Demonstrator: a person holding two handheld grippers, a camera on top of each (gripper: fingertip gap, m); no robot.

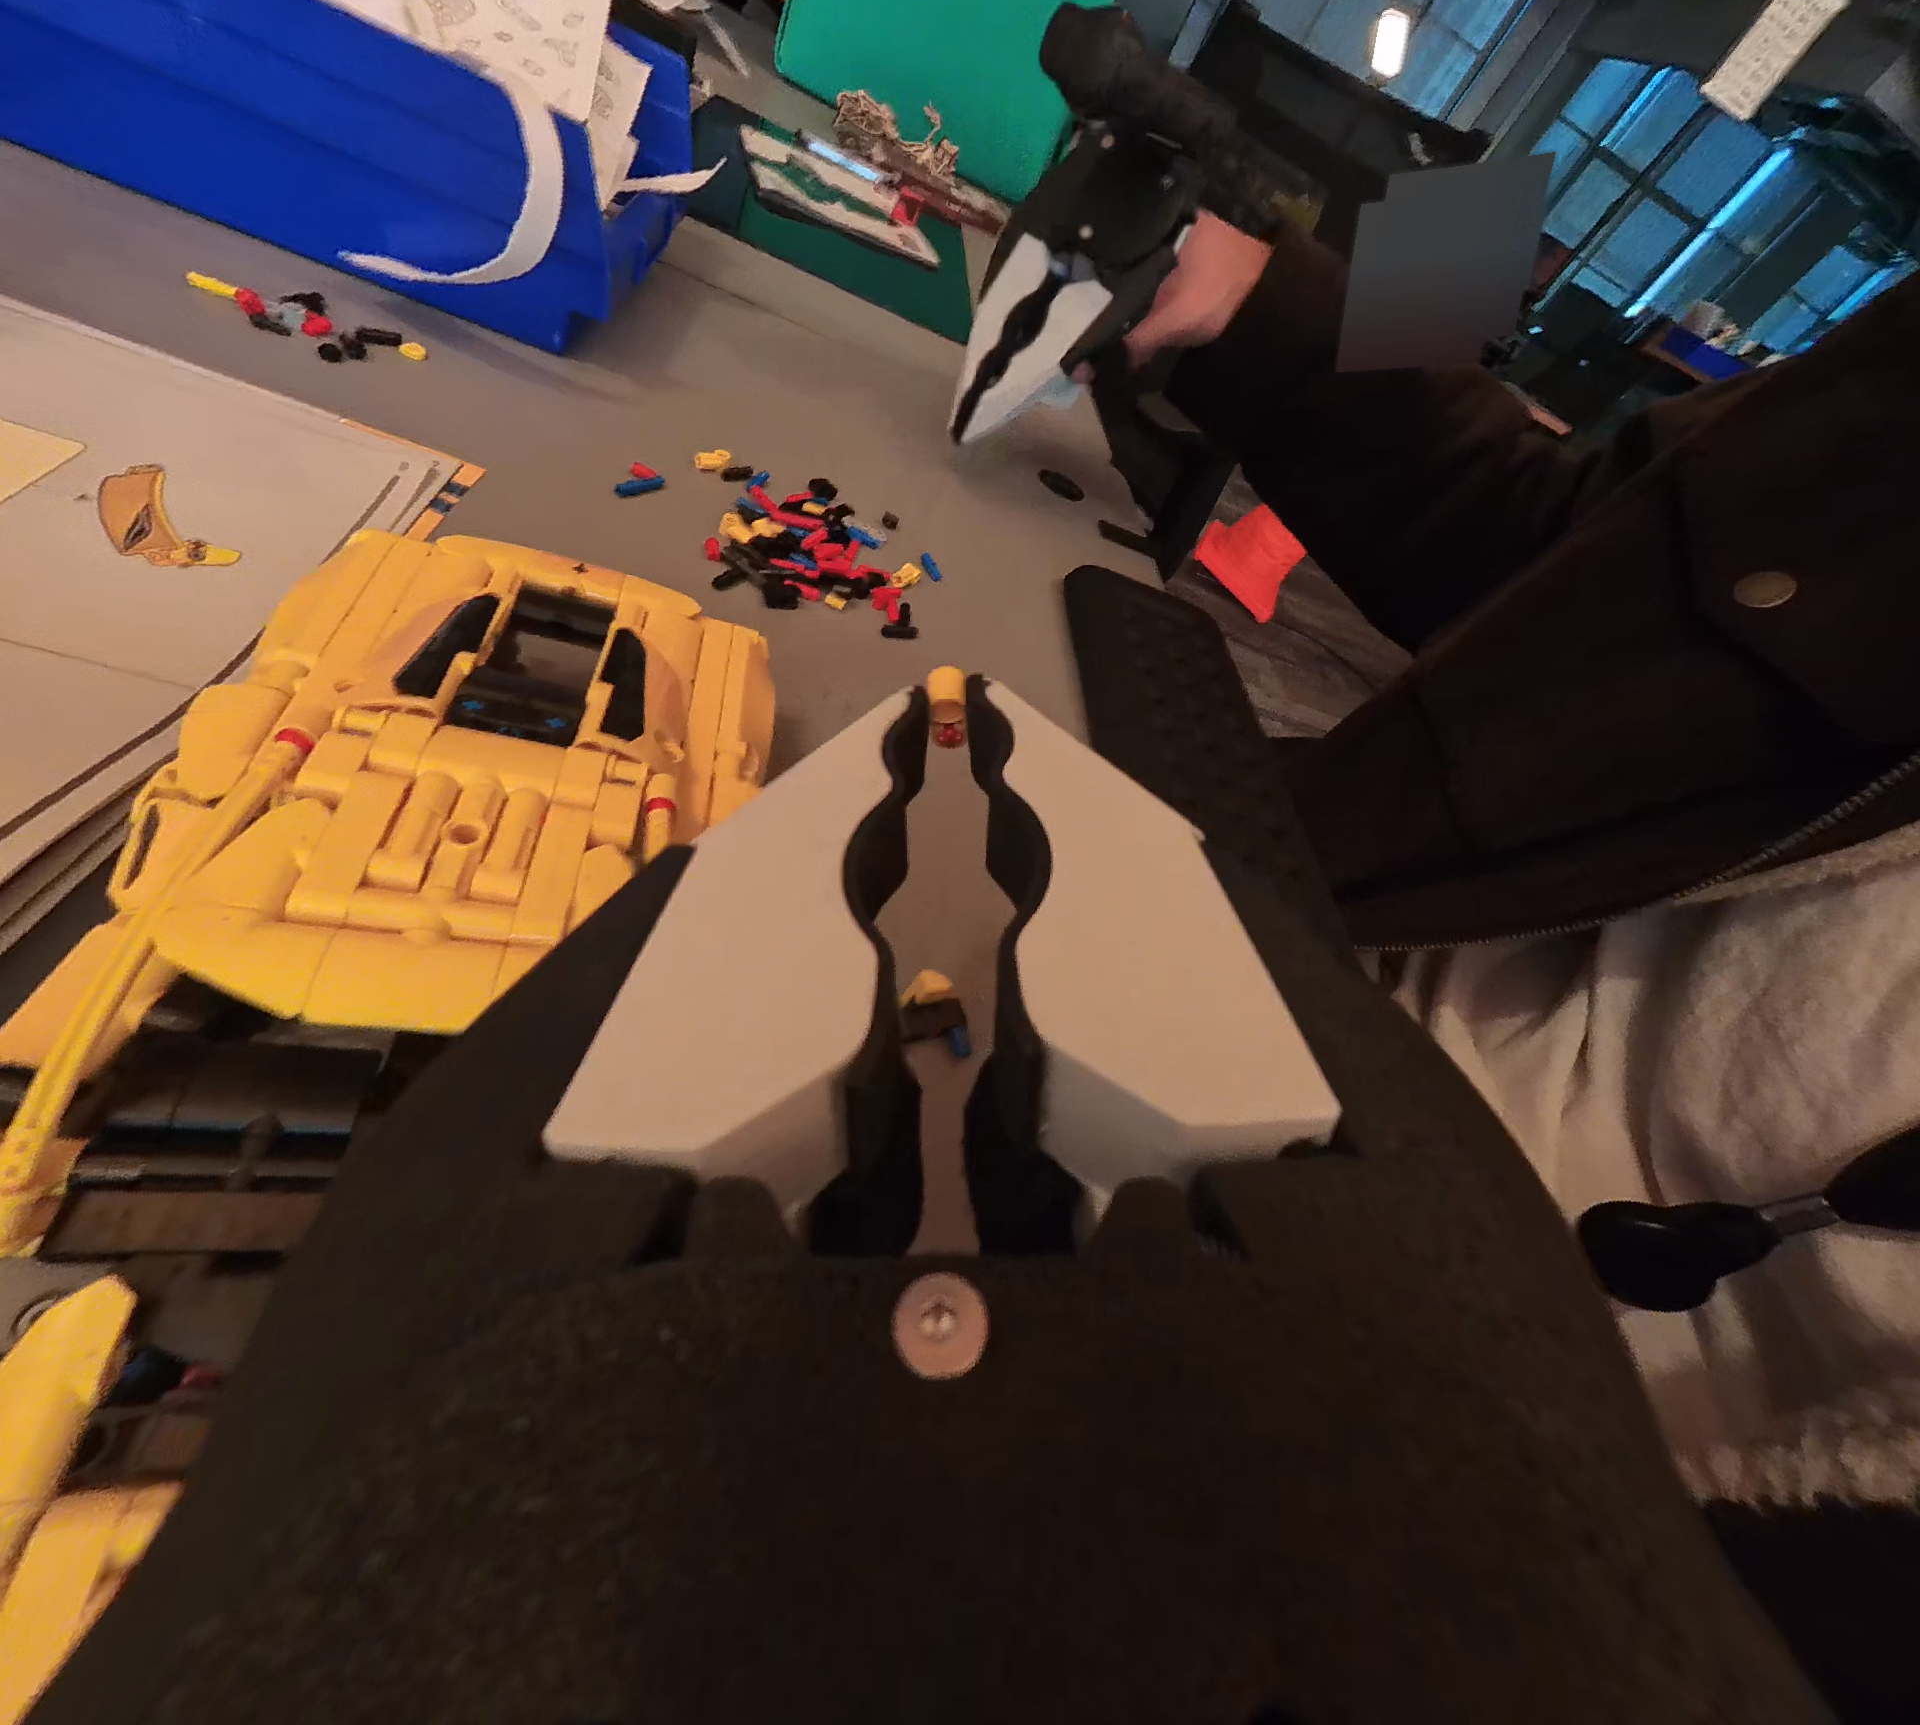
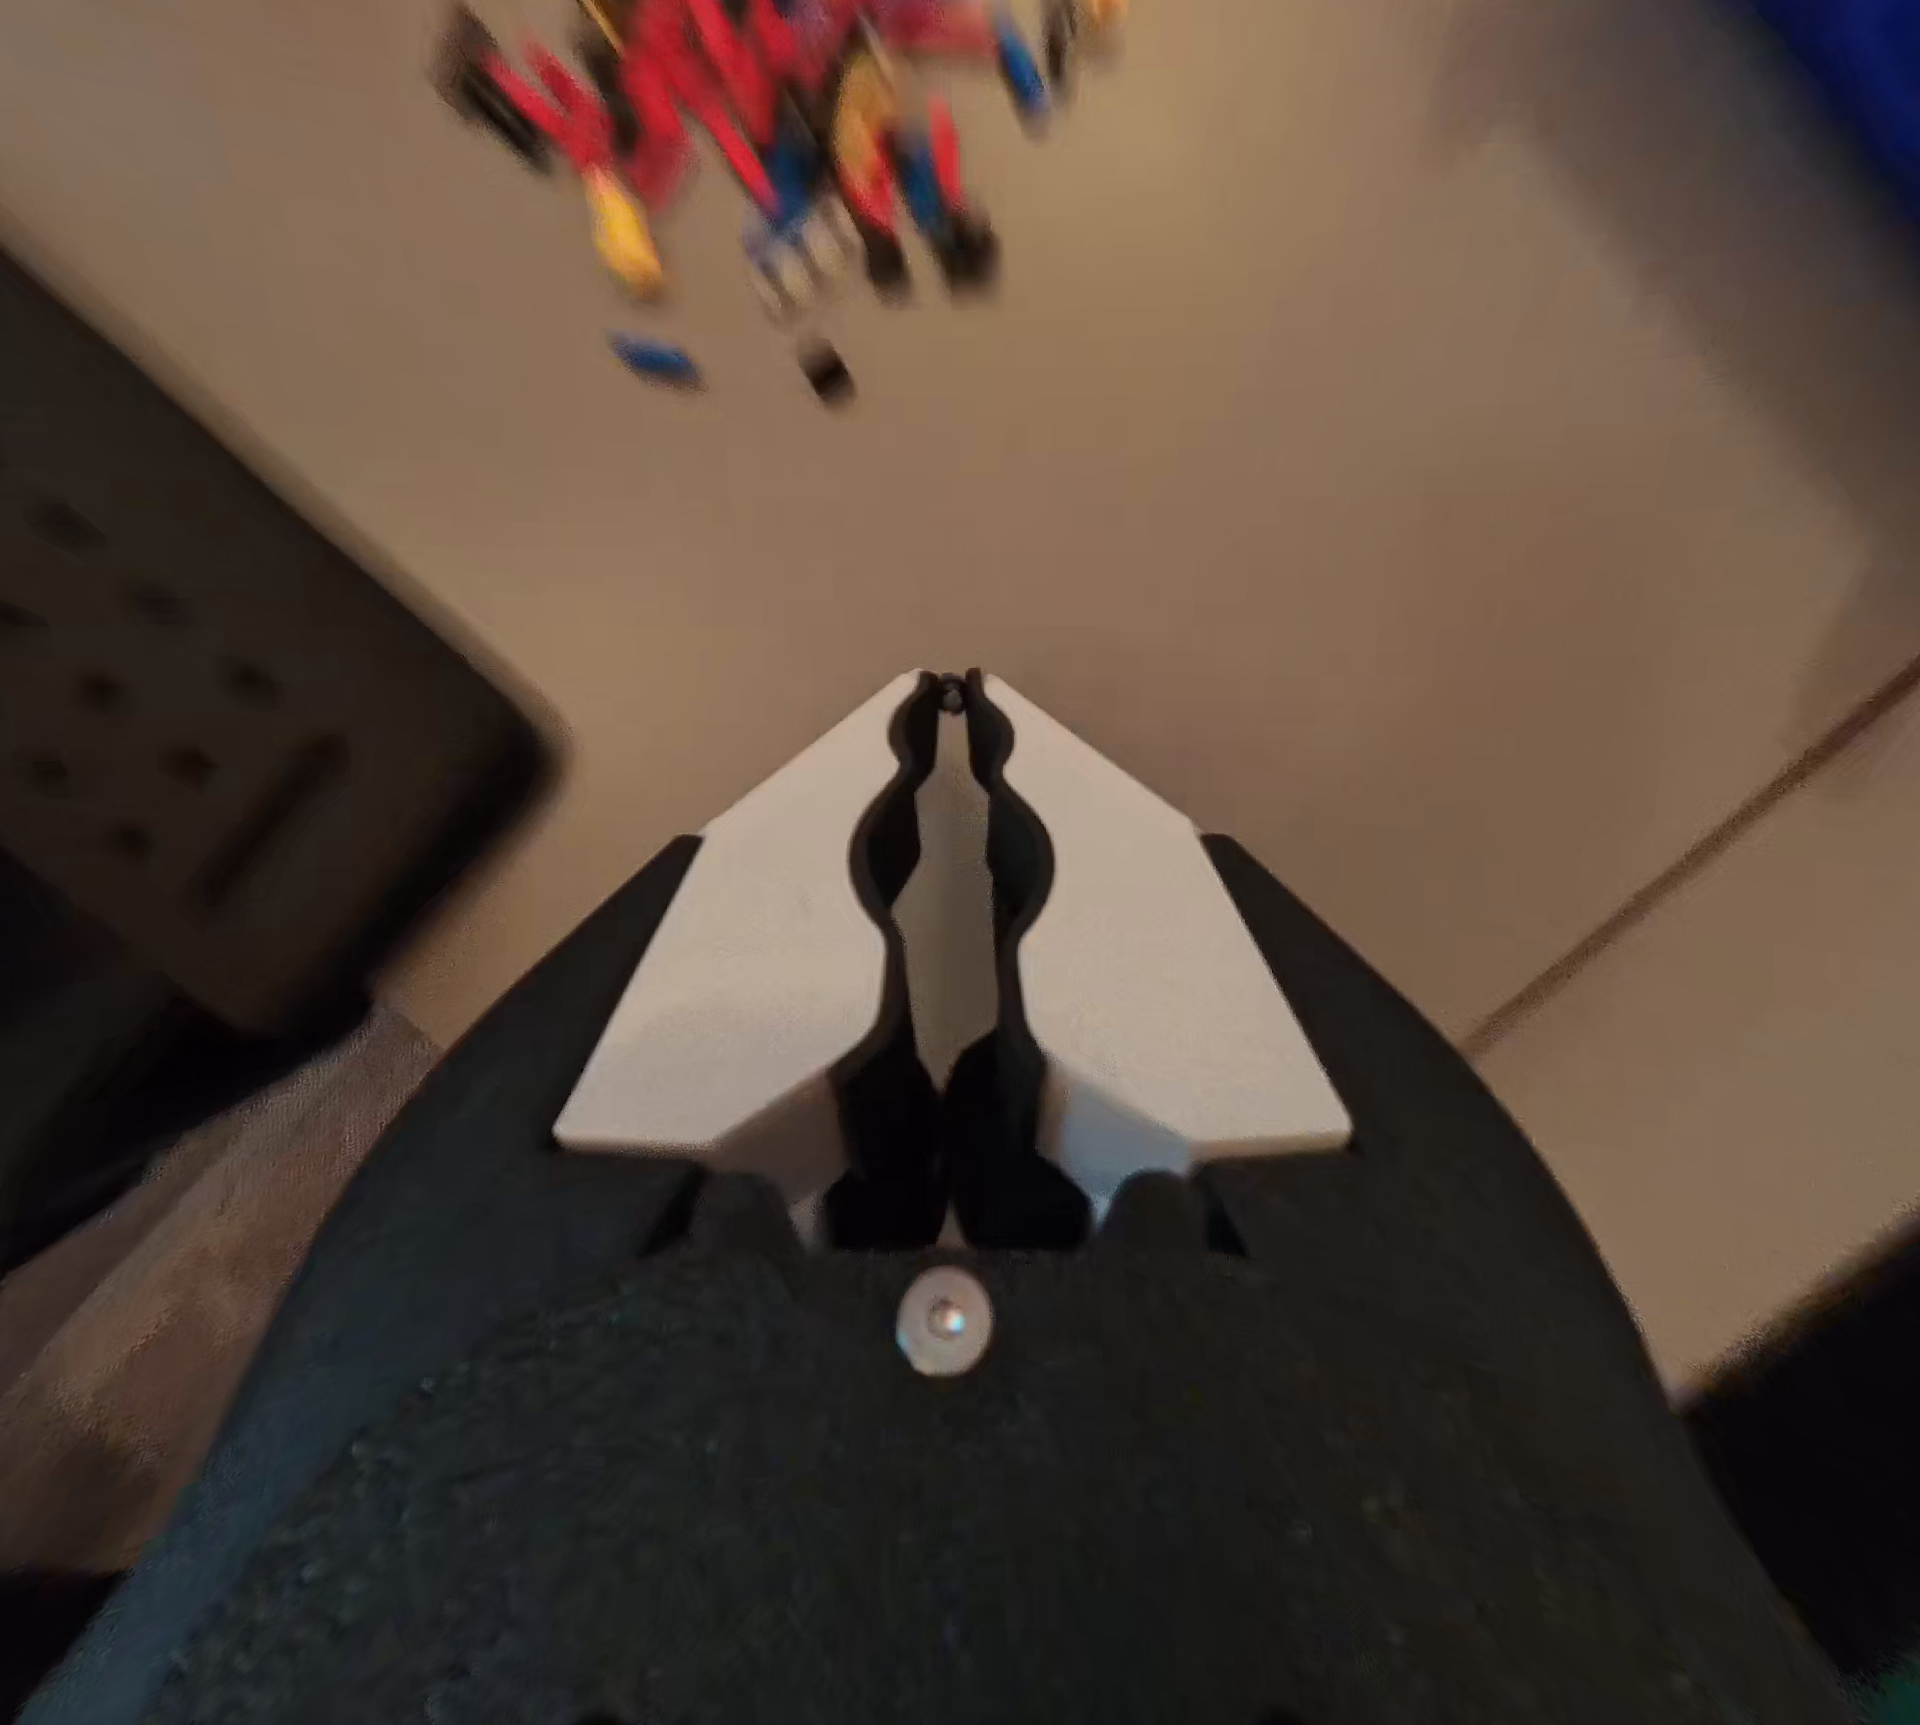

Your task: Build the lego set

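My left gripper (image 1: 945, 688) is shut on a small yellow piece (image 1: 945, 693) with a red pin at its near end, held above the grey table (image 1: 644, 387). The yellow Lego car (image 1: 447, 802) lies to its left. A pile of red, black, blue and yellow pieces (image 1: 810, 548) lies ahead; it shows blurred in the right wrist view (image 2: 790, 75). My right gripper (image 2: 948, 686) is shut on a tiny black piece (image 2: 948, 690) at its tips. It also shows in the left wrist view (image 1: 961, 428), tilted down beyond the pile.
A blue bin (image 1: 312, 106) with paper stands at the back left, a few loose pieces (image 1: 312, 319) before it. Instruction booklets (image 1: 156, 532) lie left. A black perforated slab (image 1: 1174, 709) and a red object (image 1: 1247, 558) sit right. A small yellow-black assembly (image 1: 935, 1005) lies under my left fingers. My hands' fingertips stand some 35 cm from each other.
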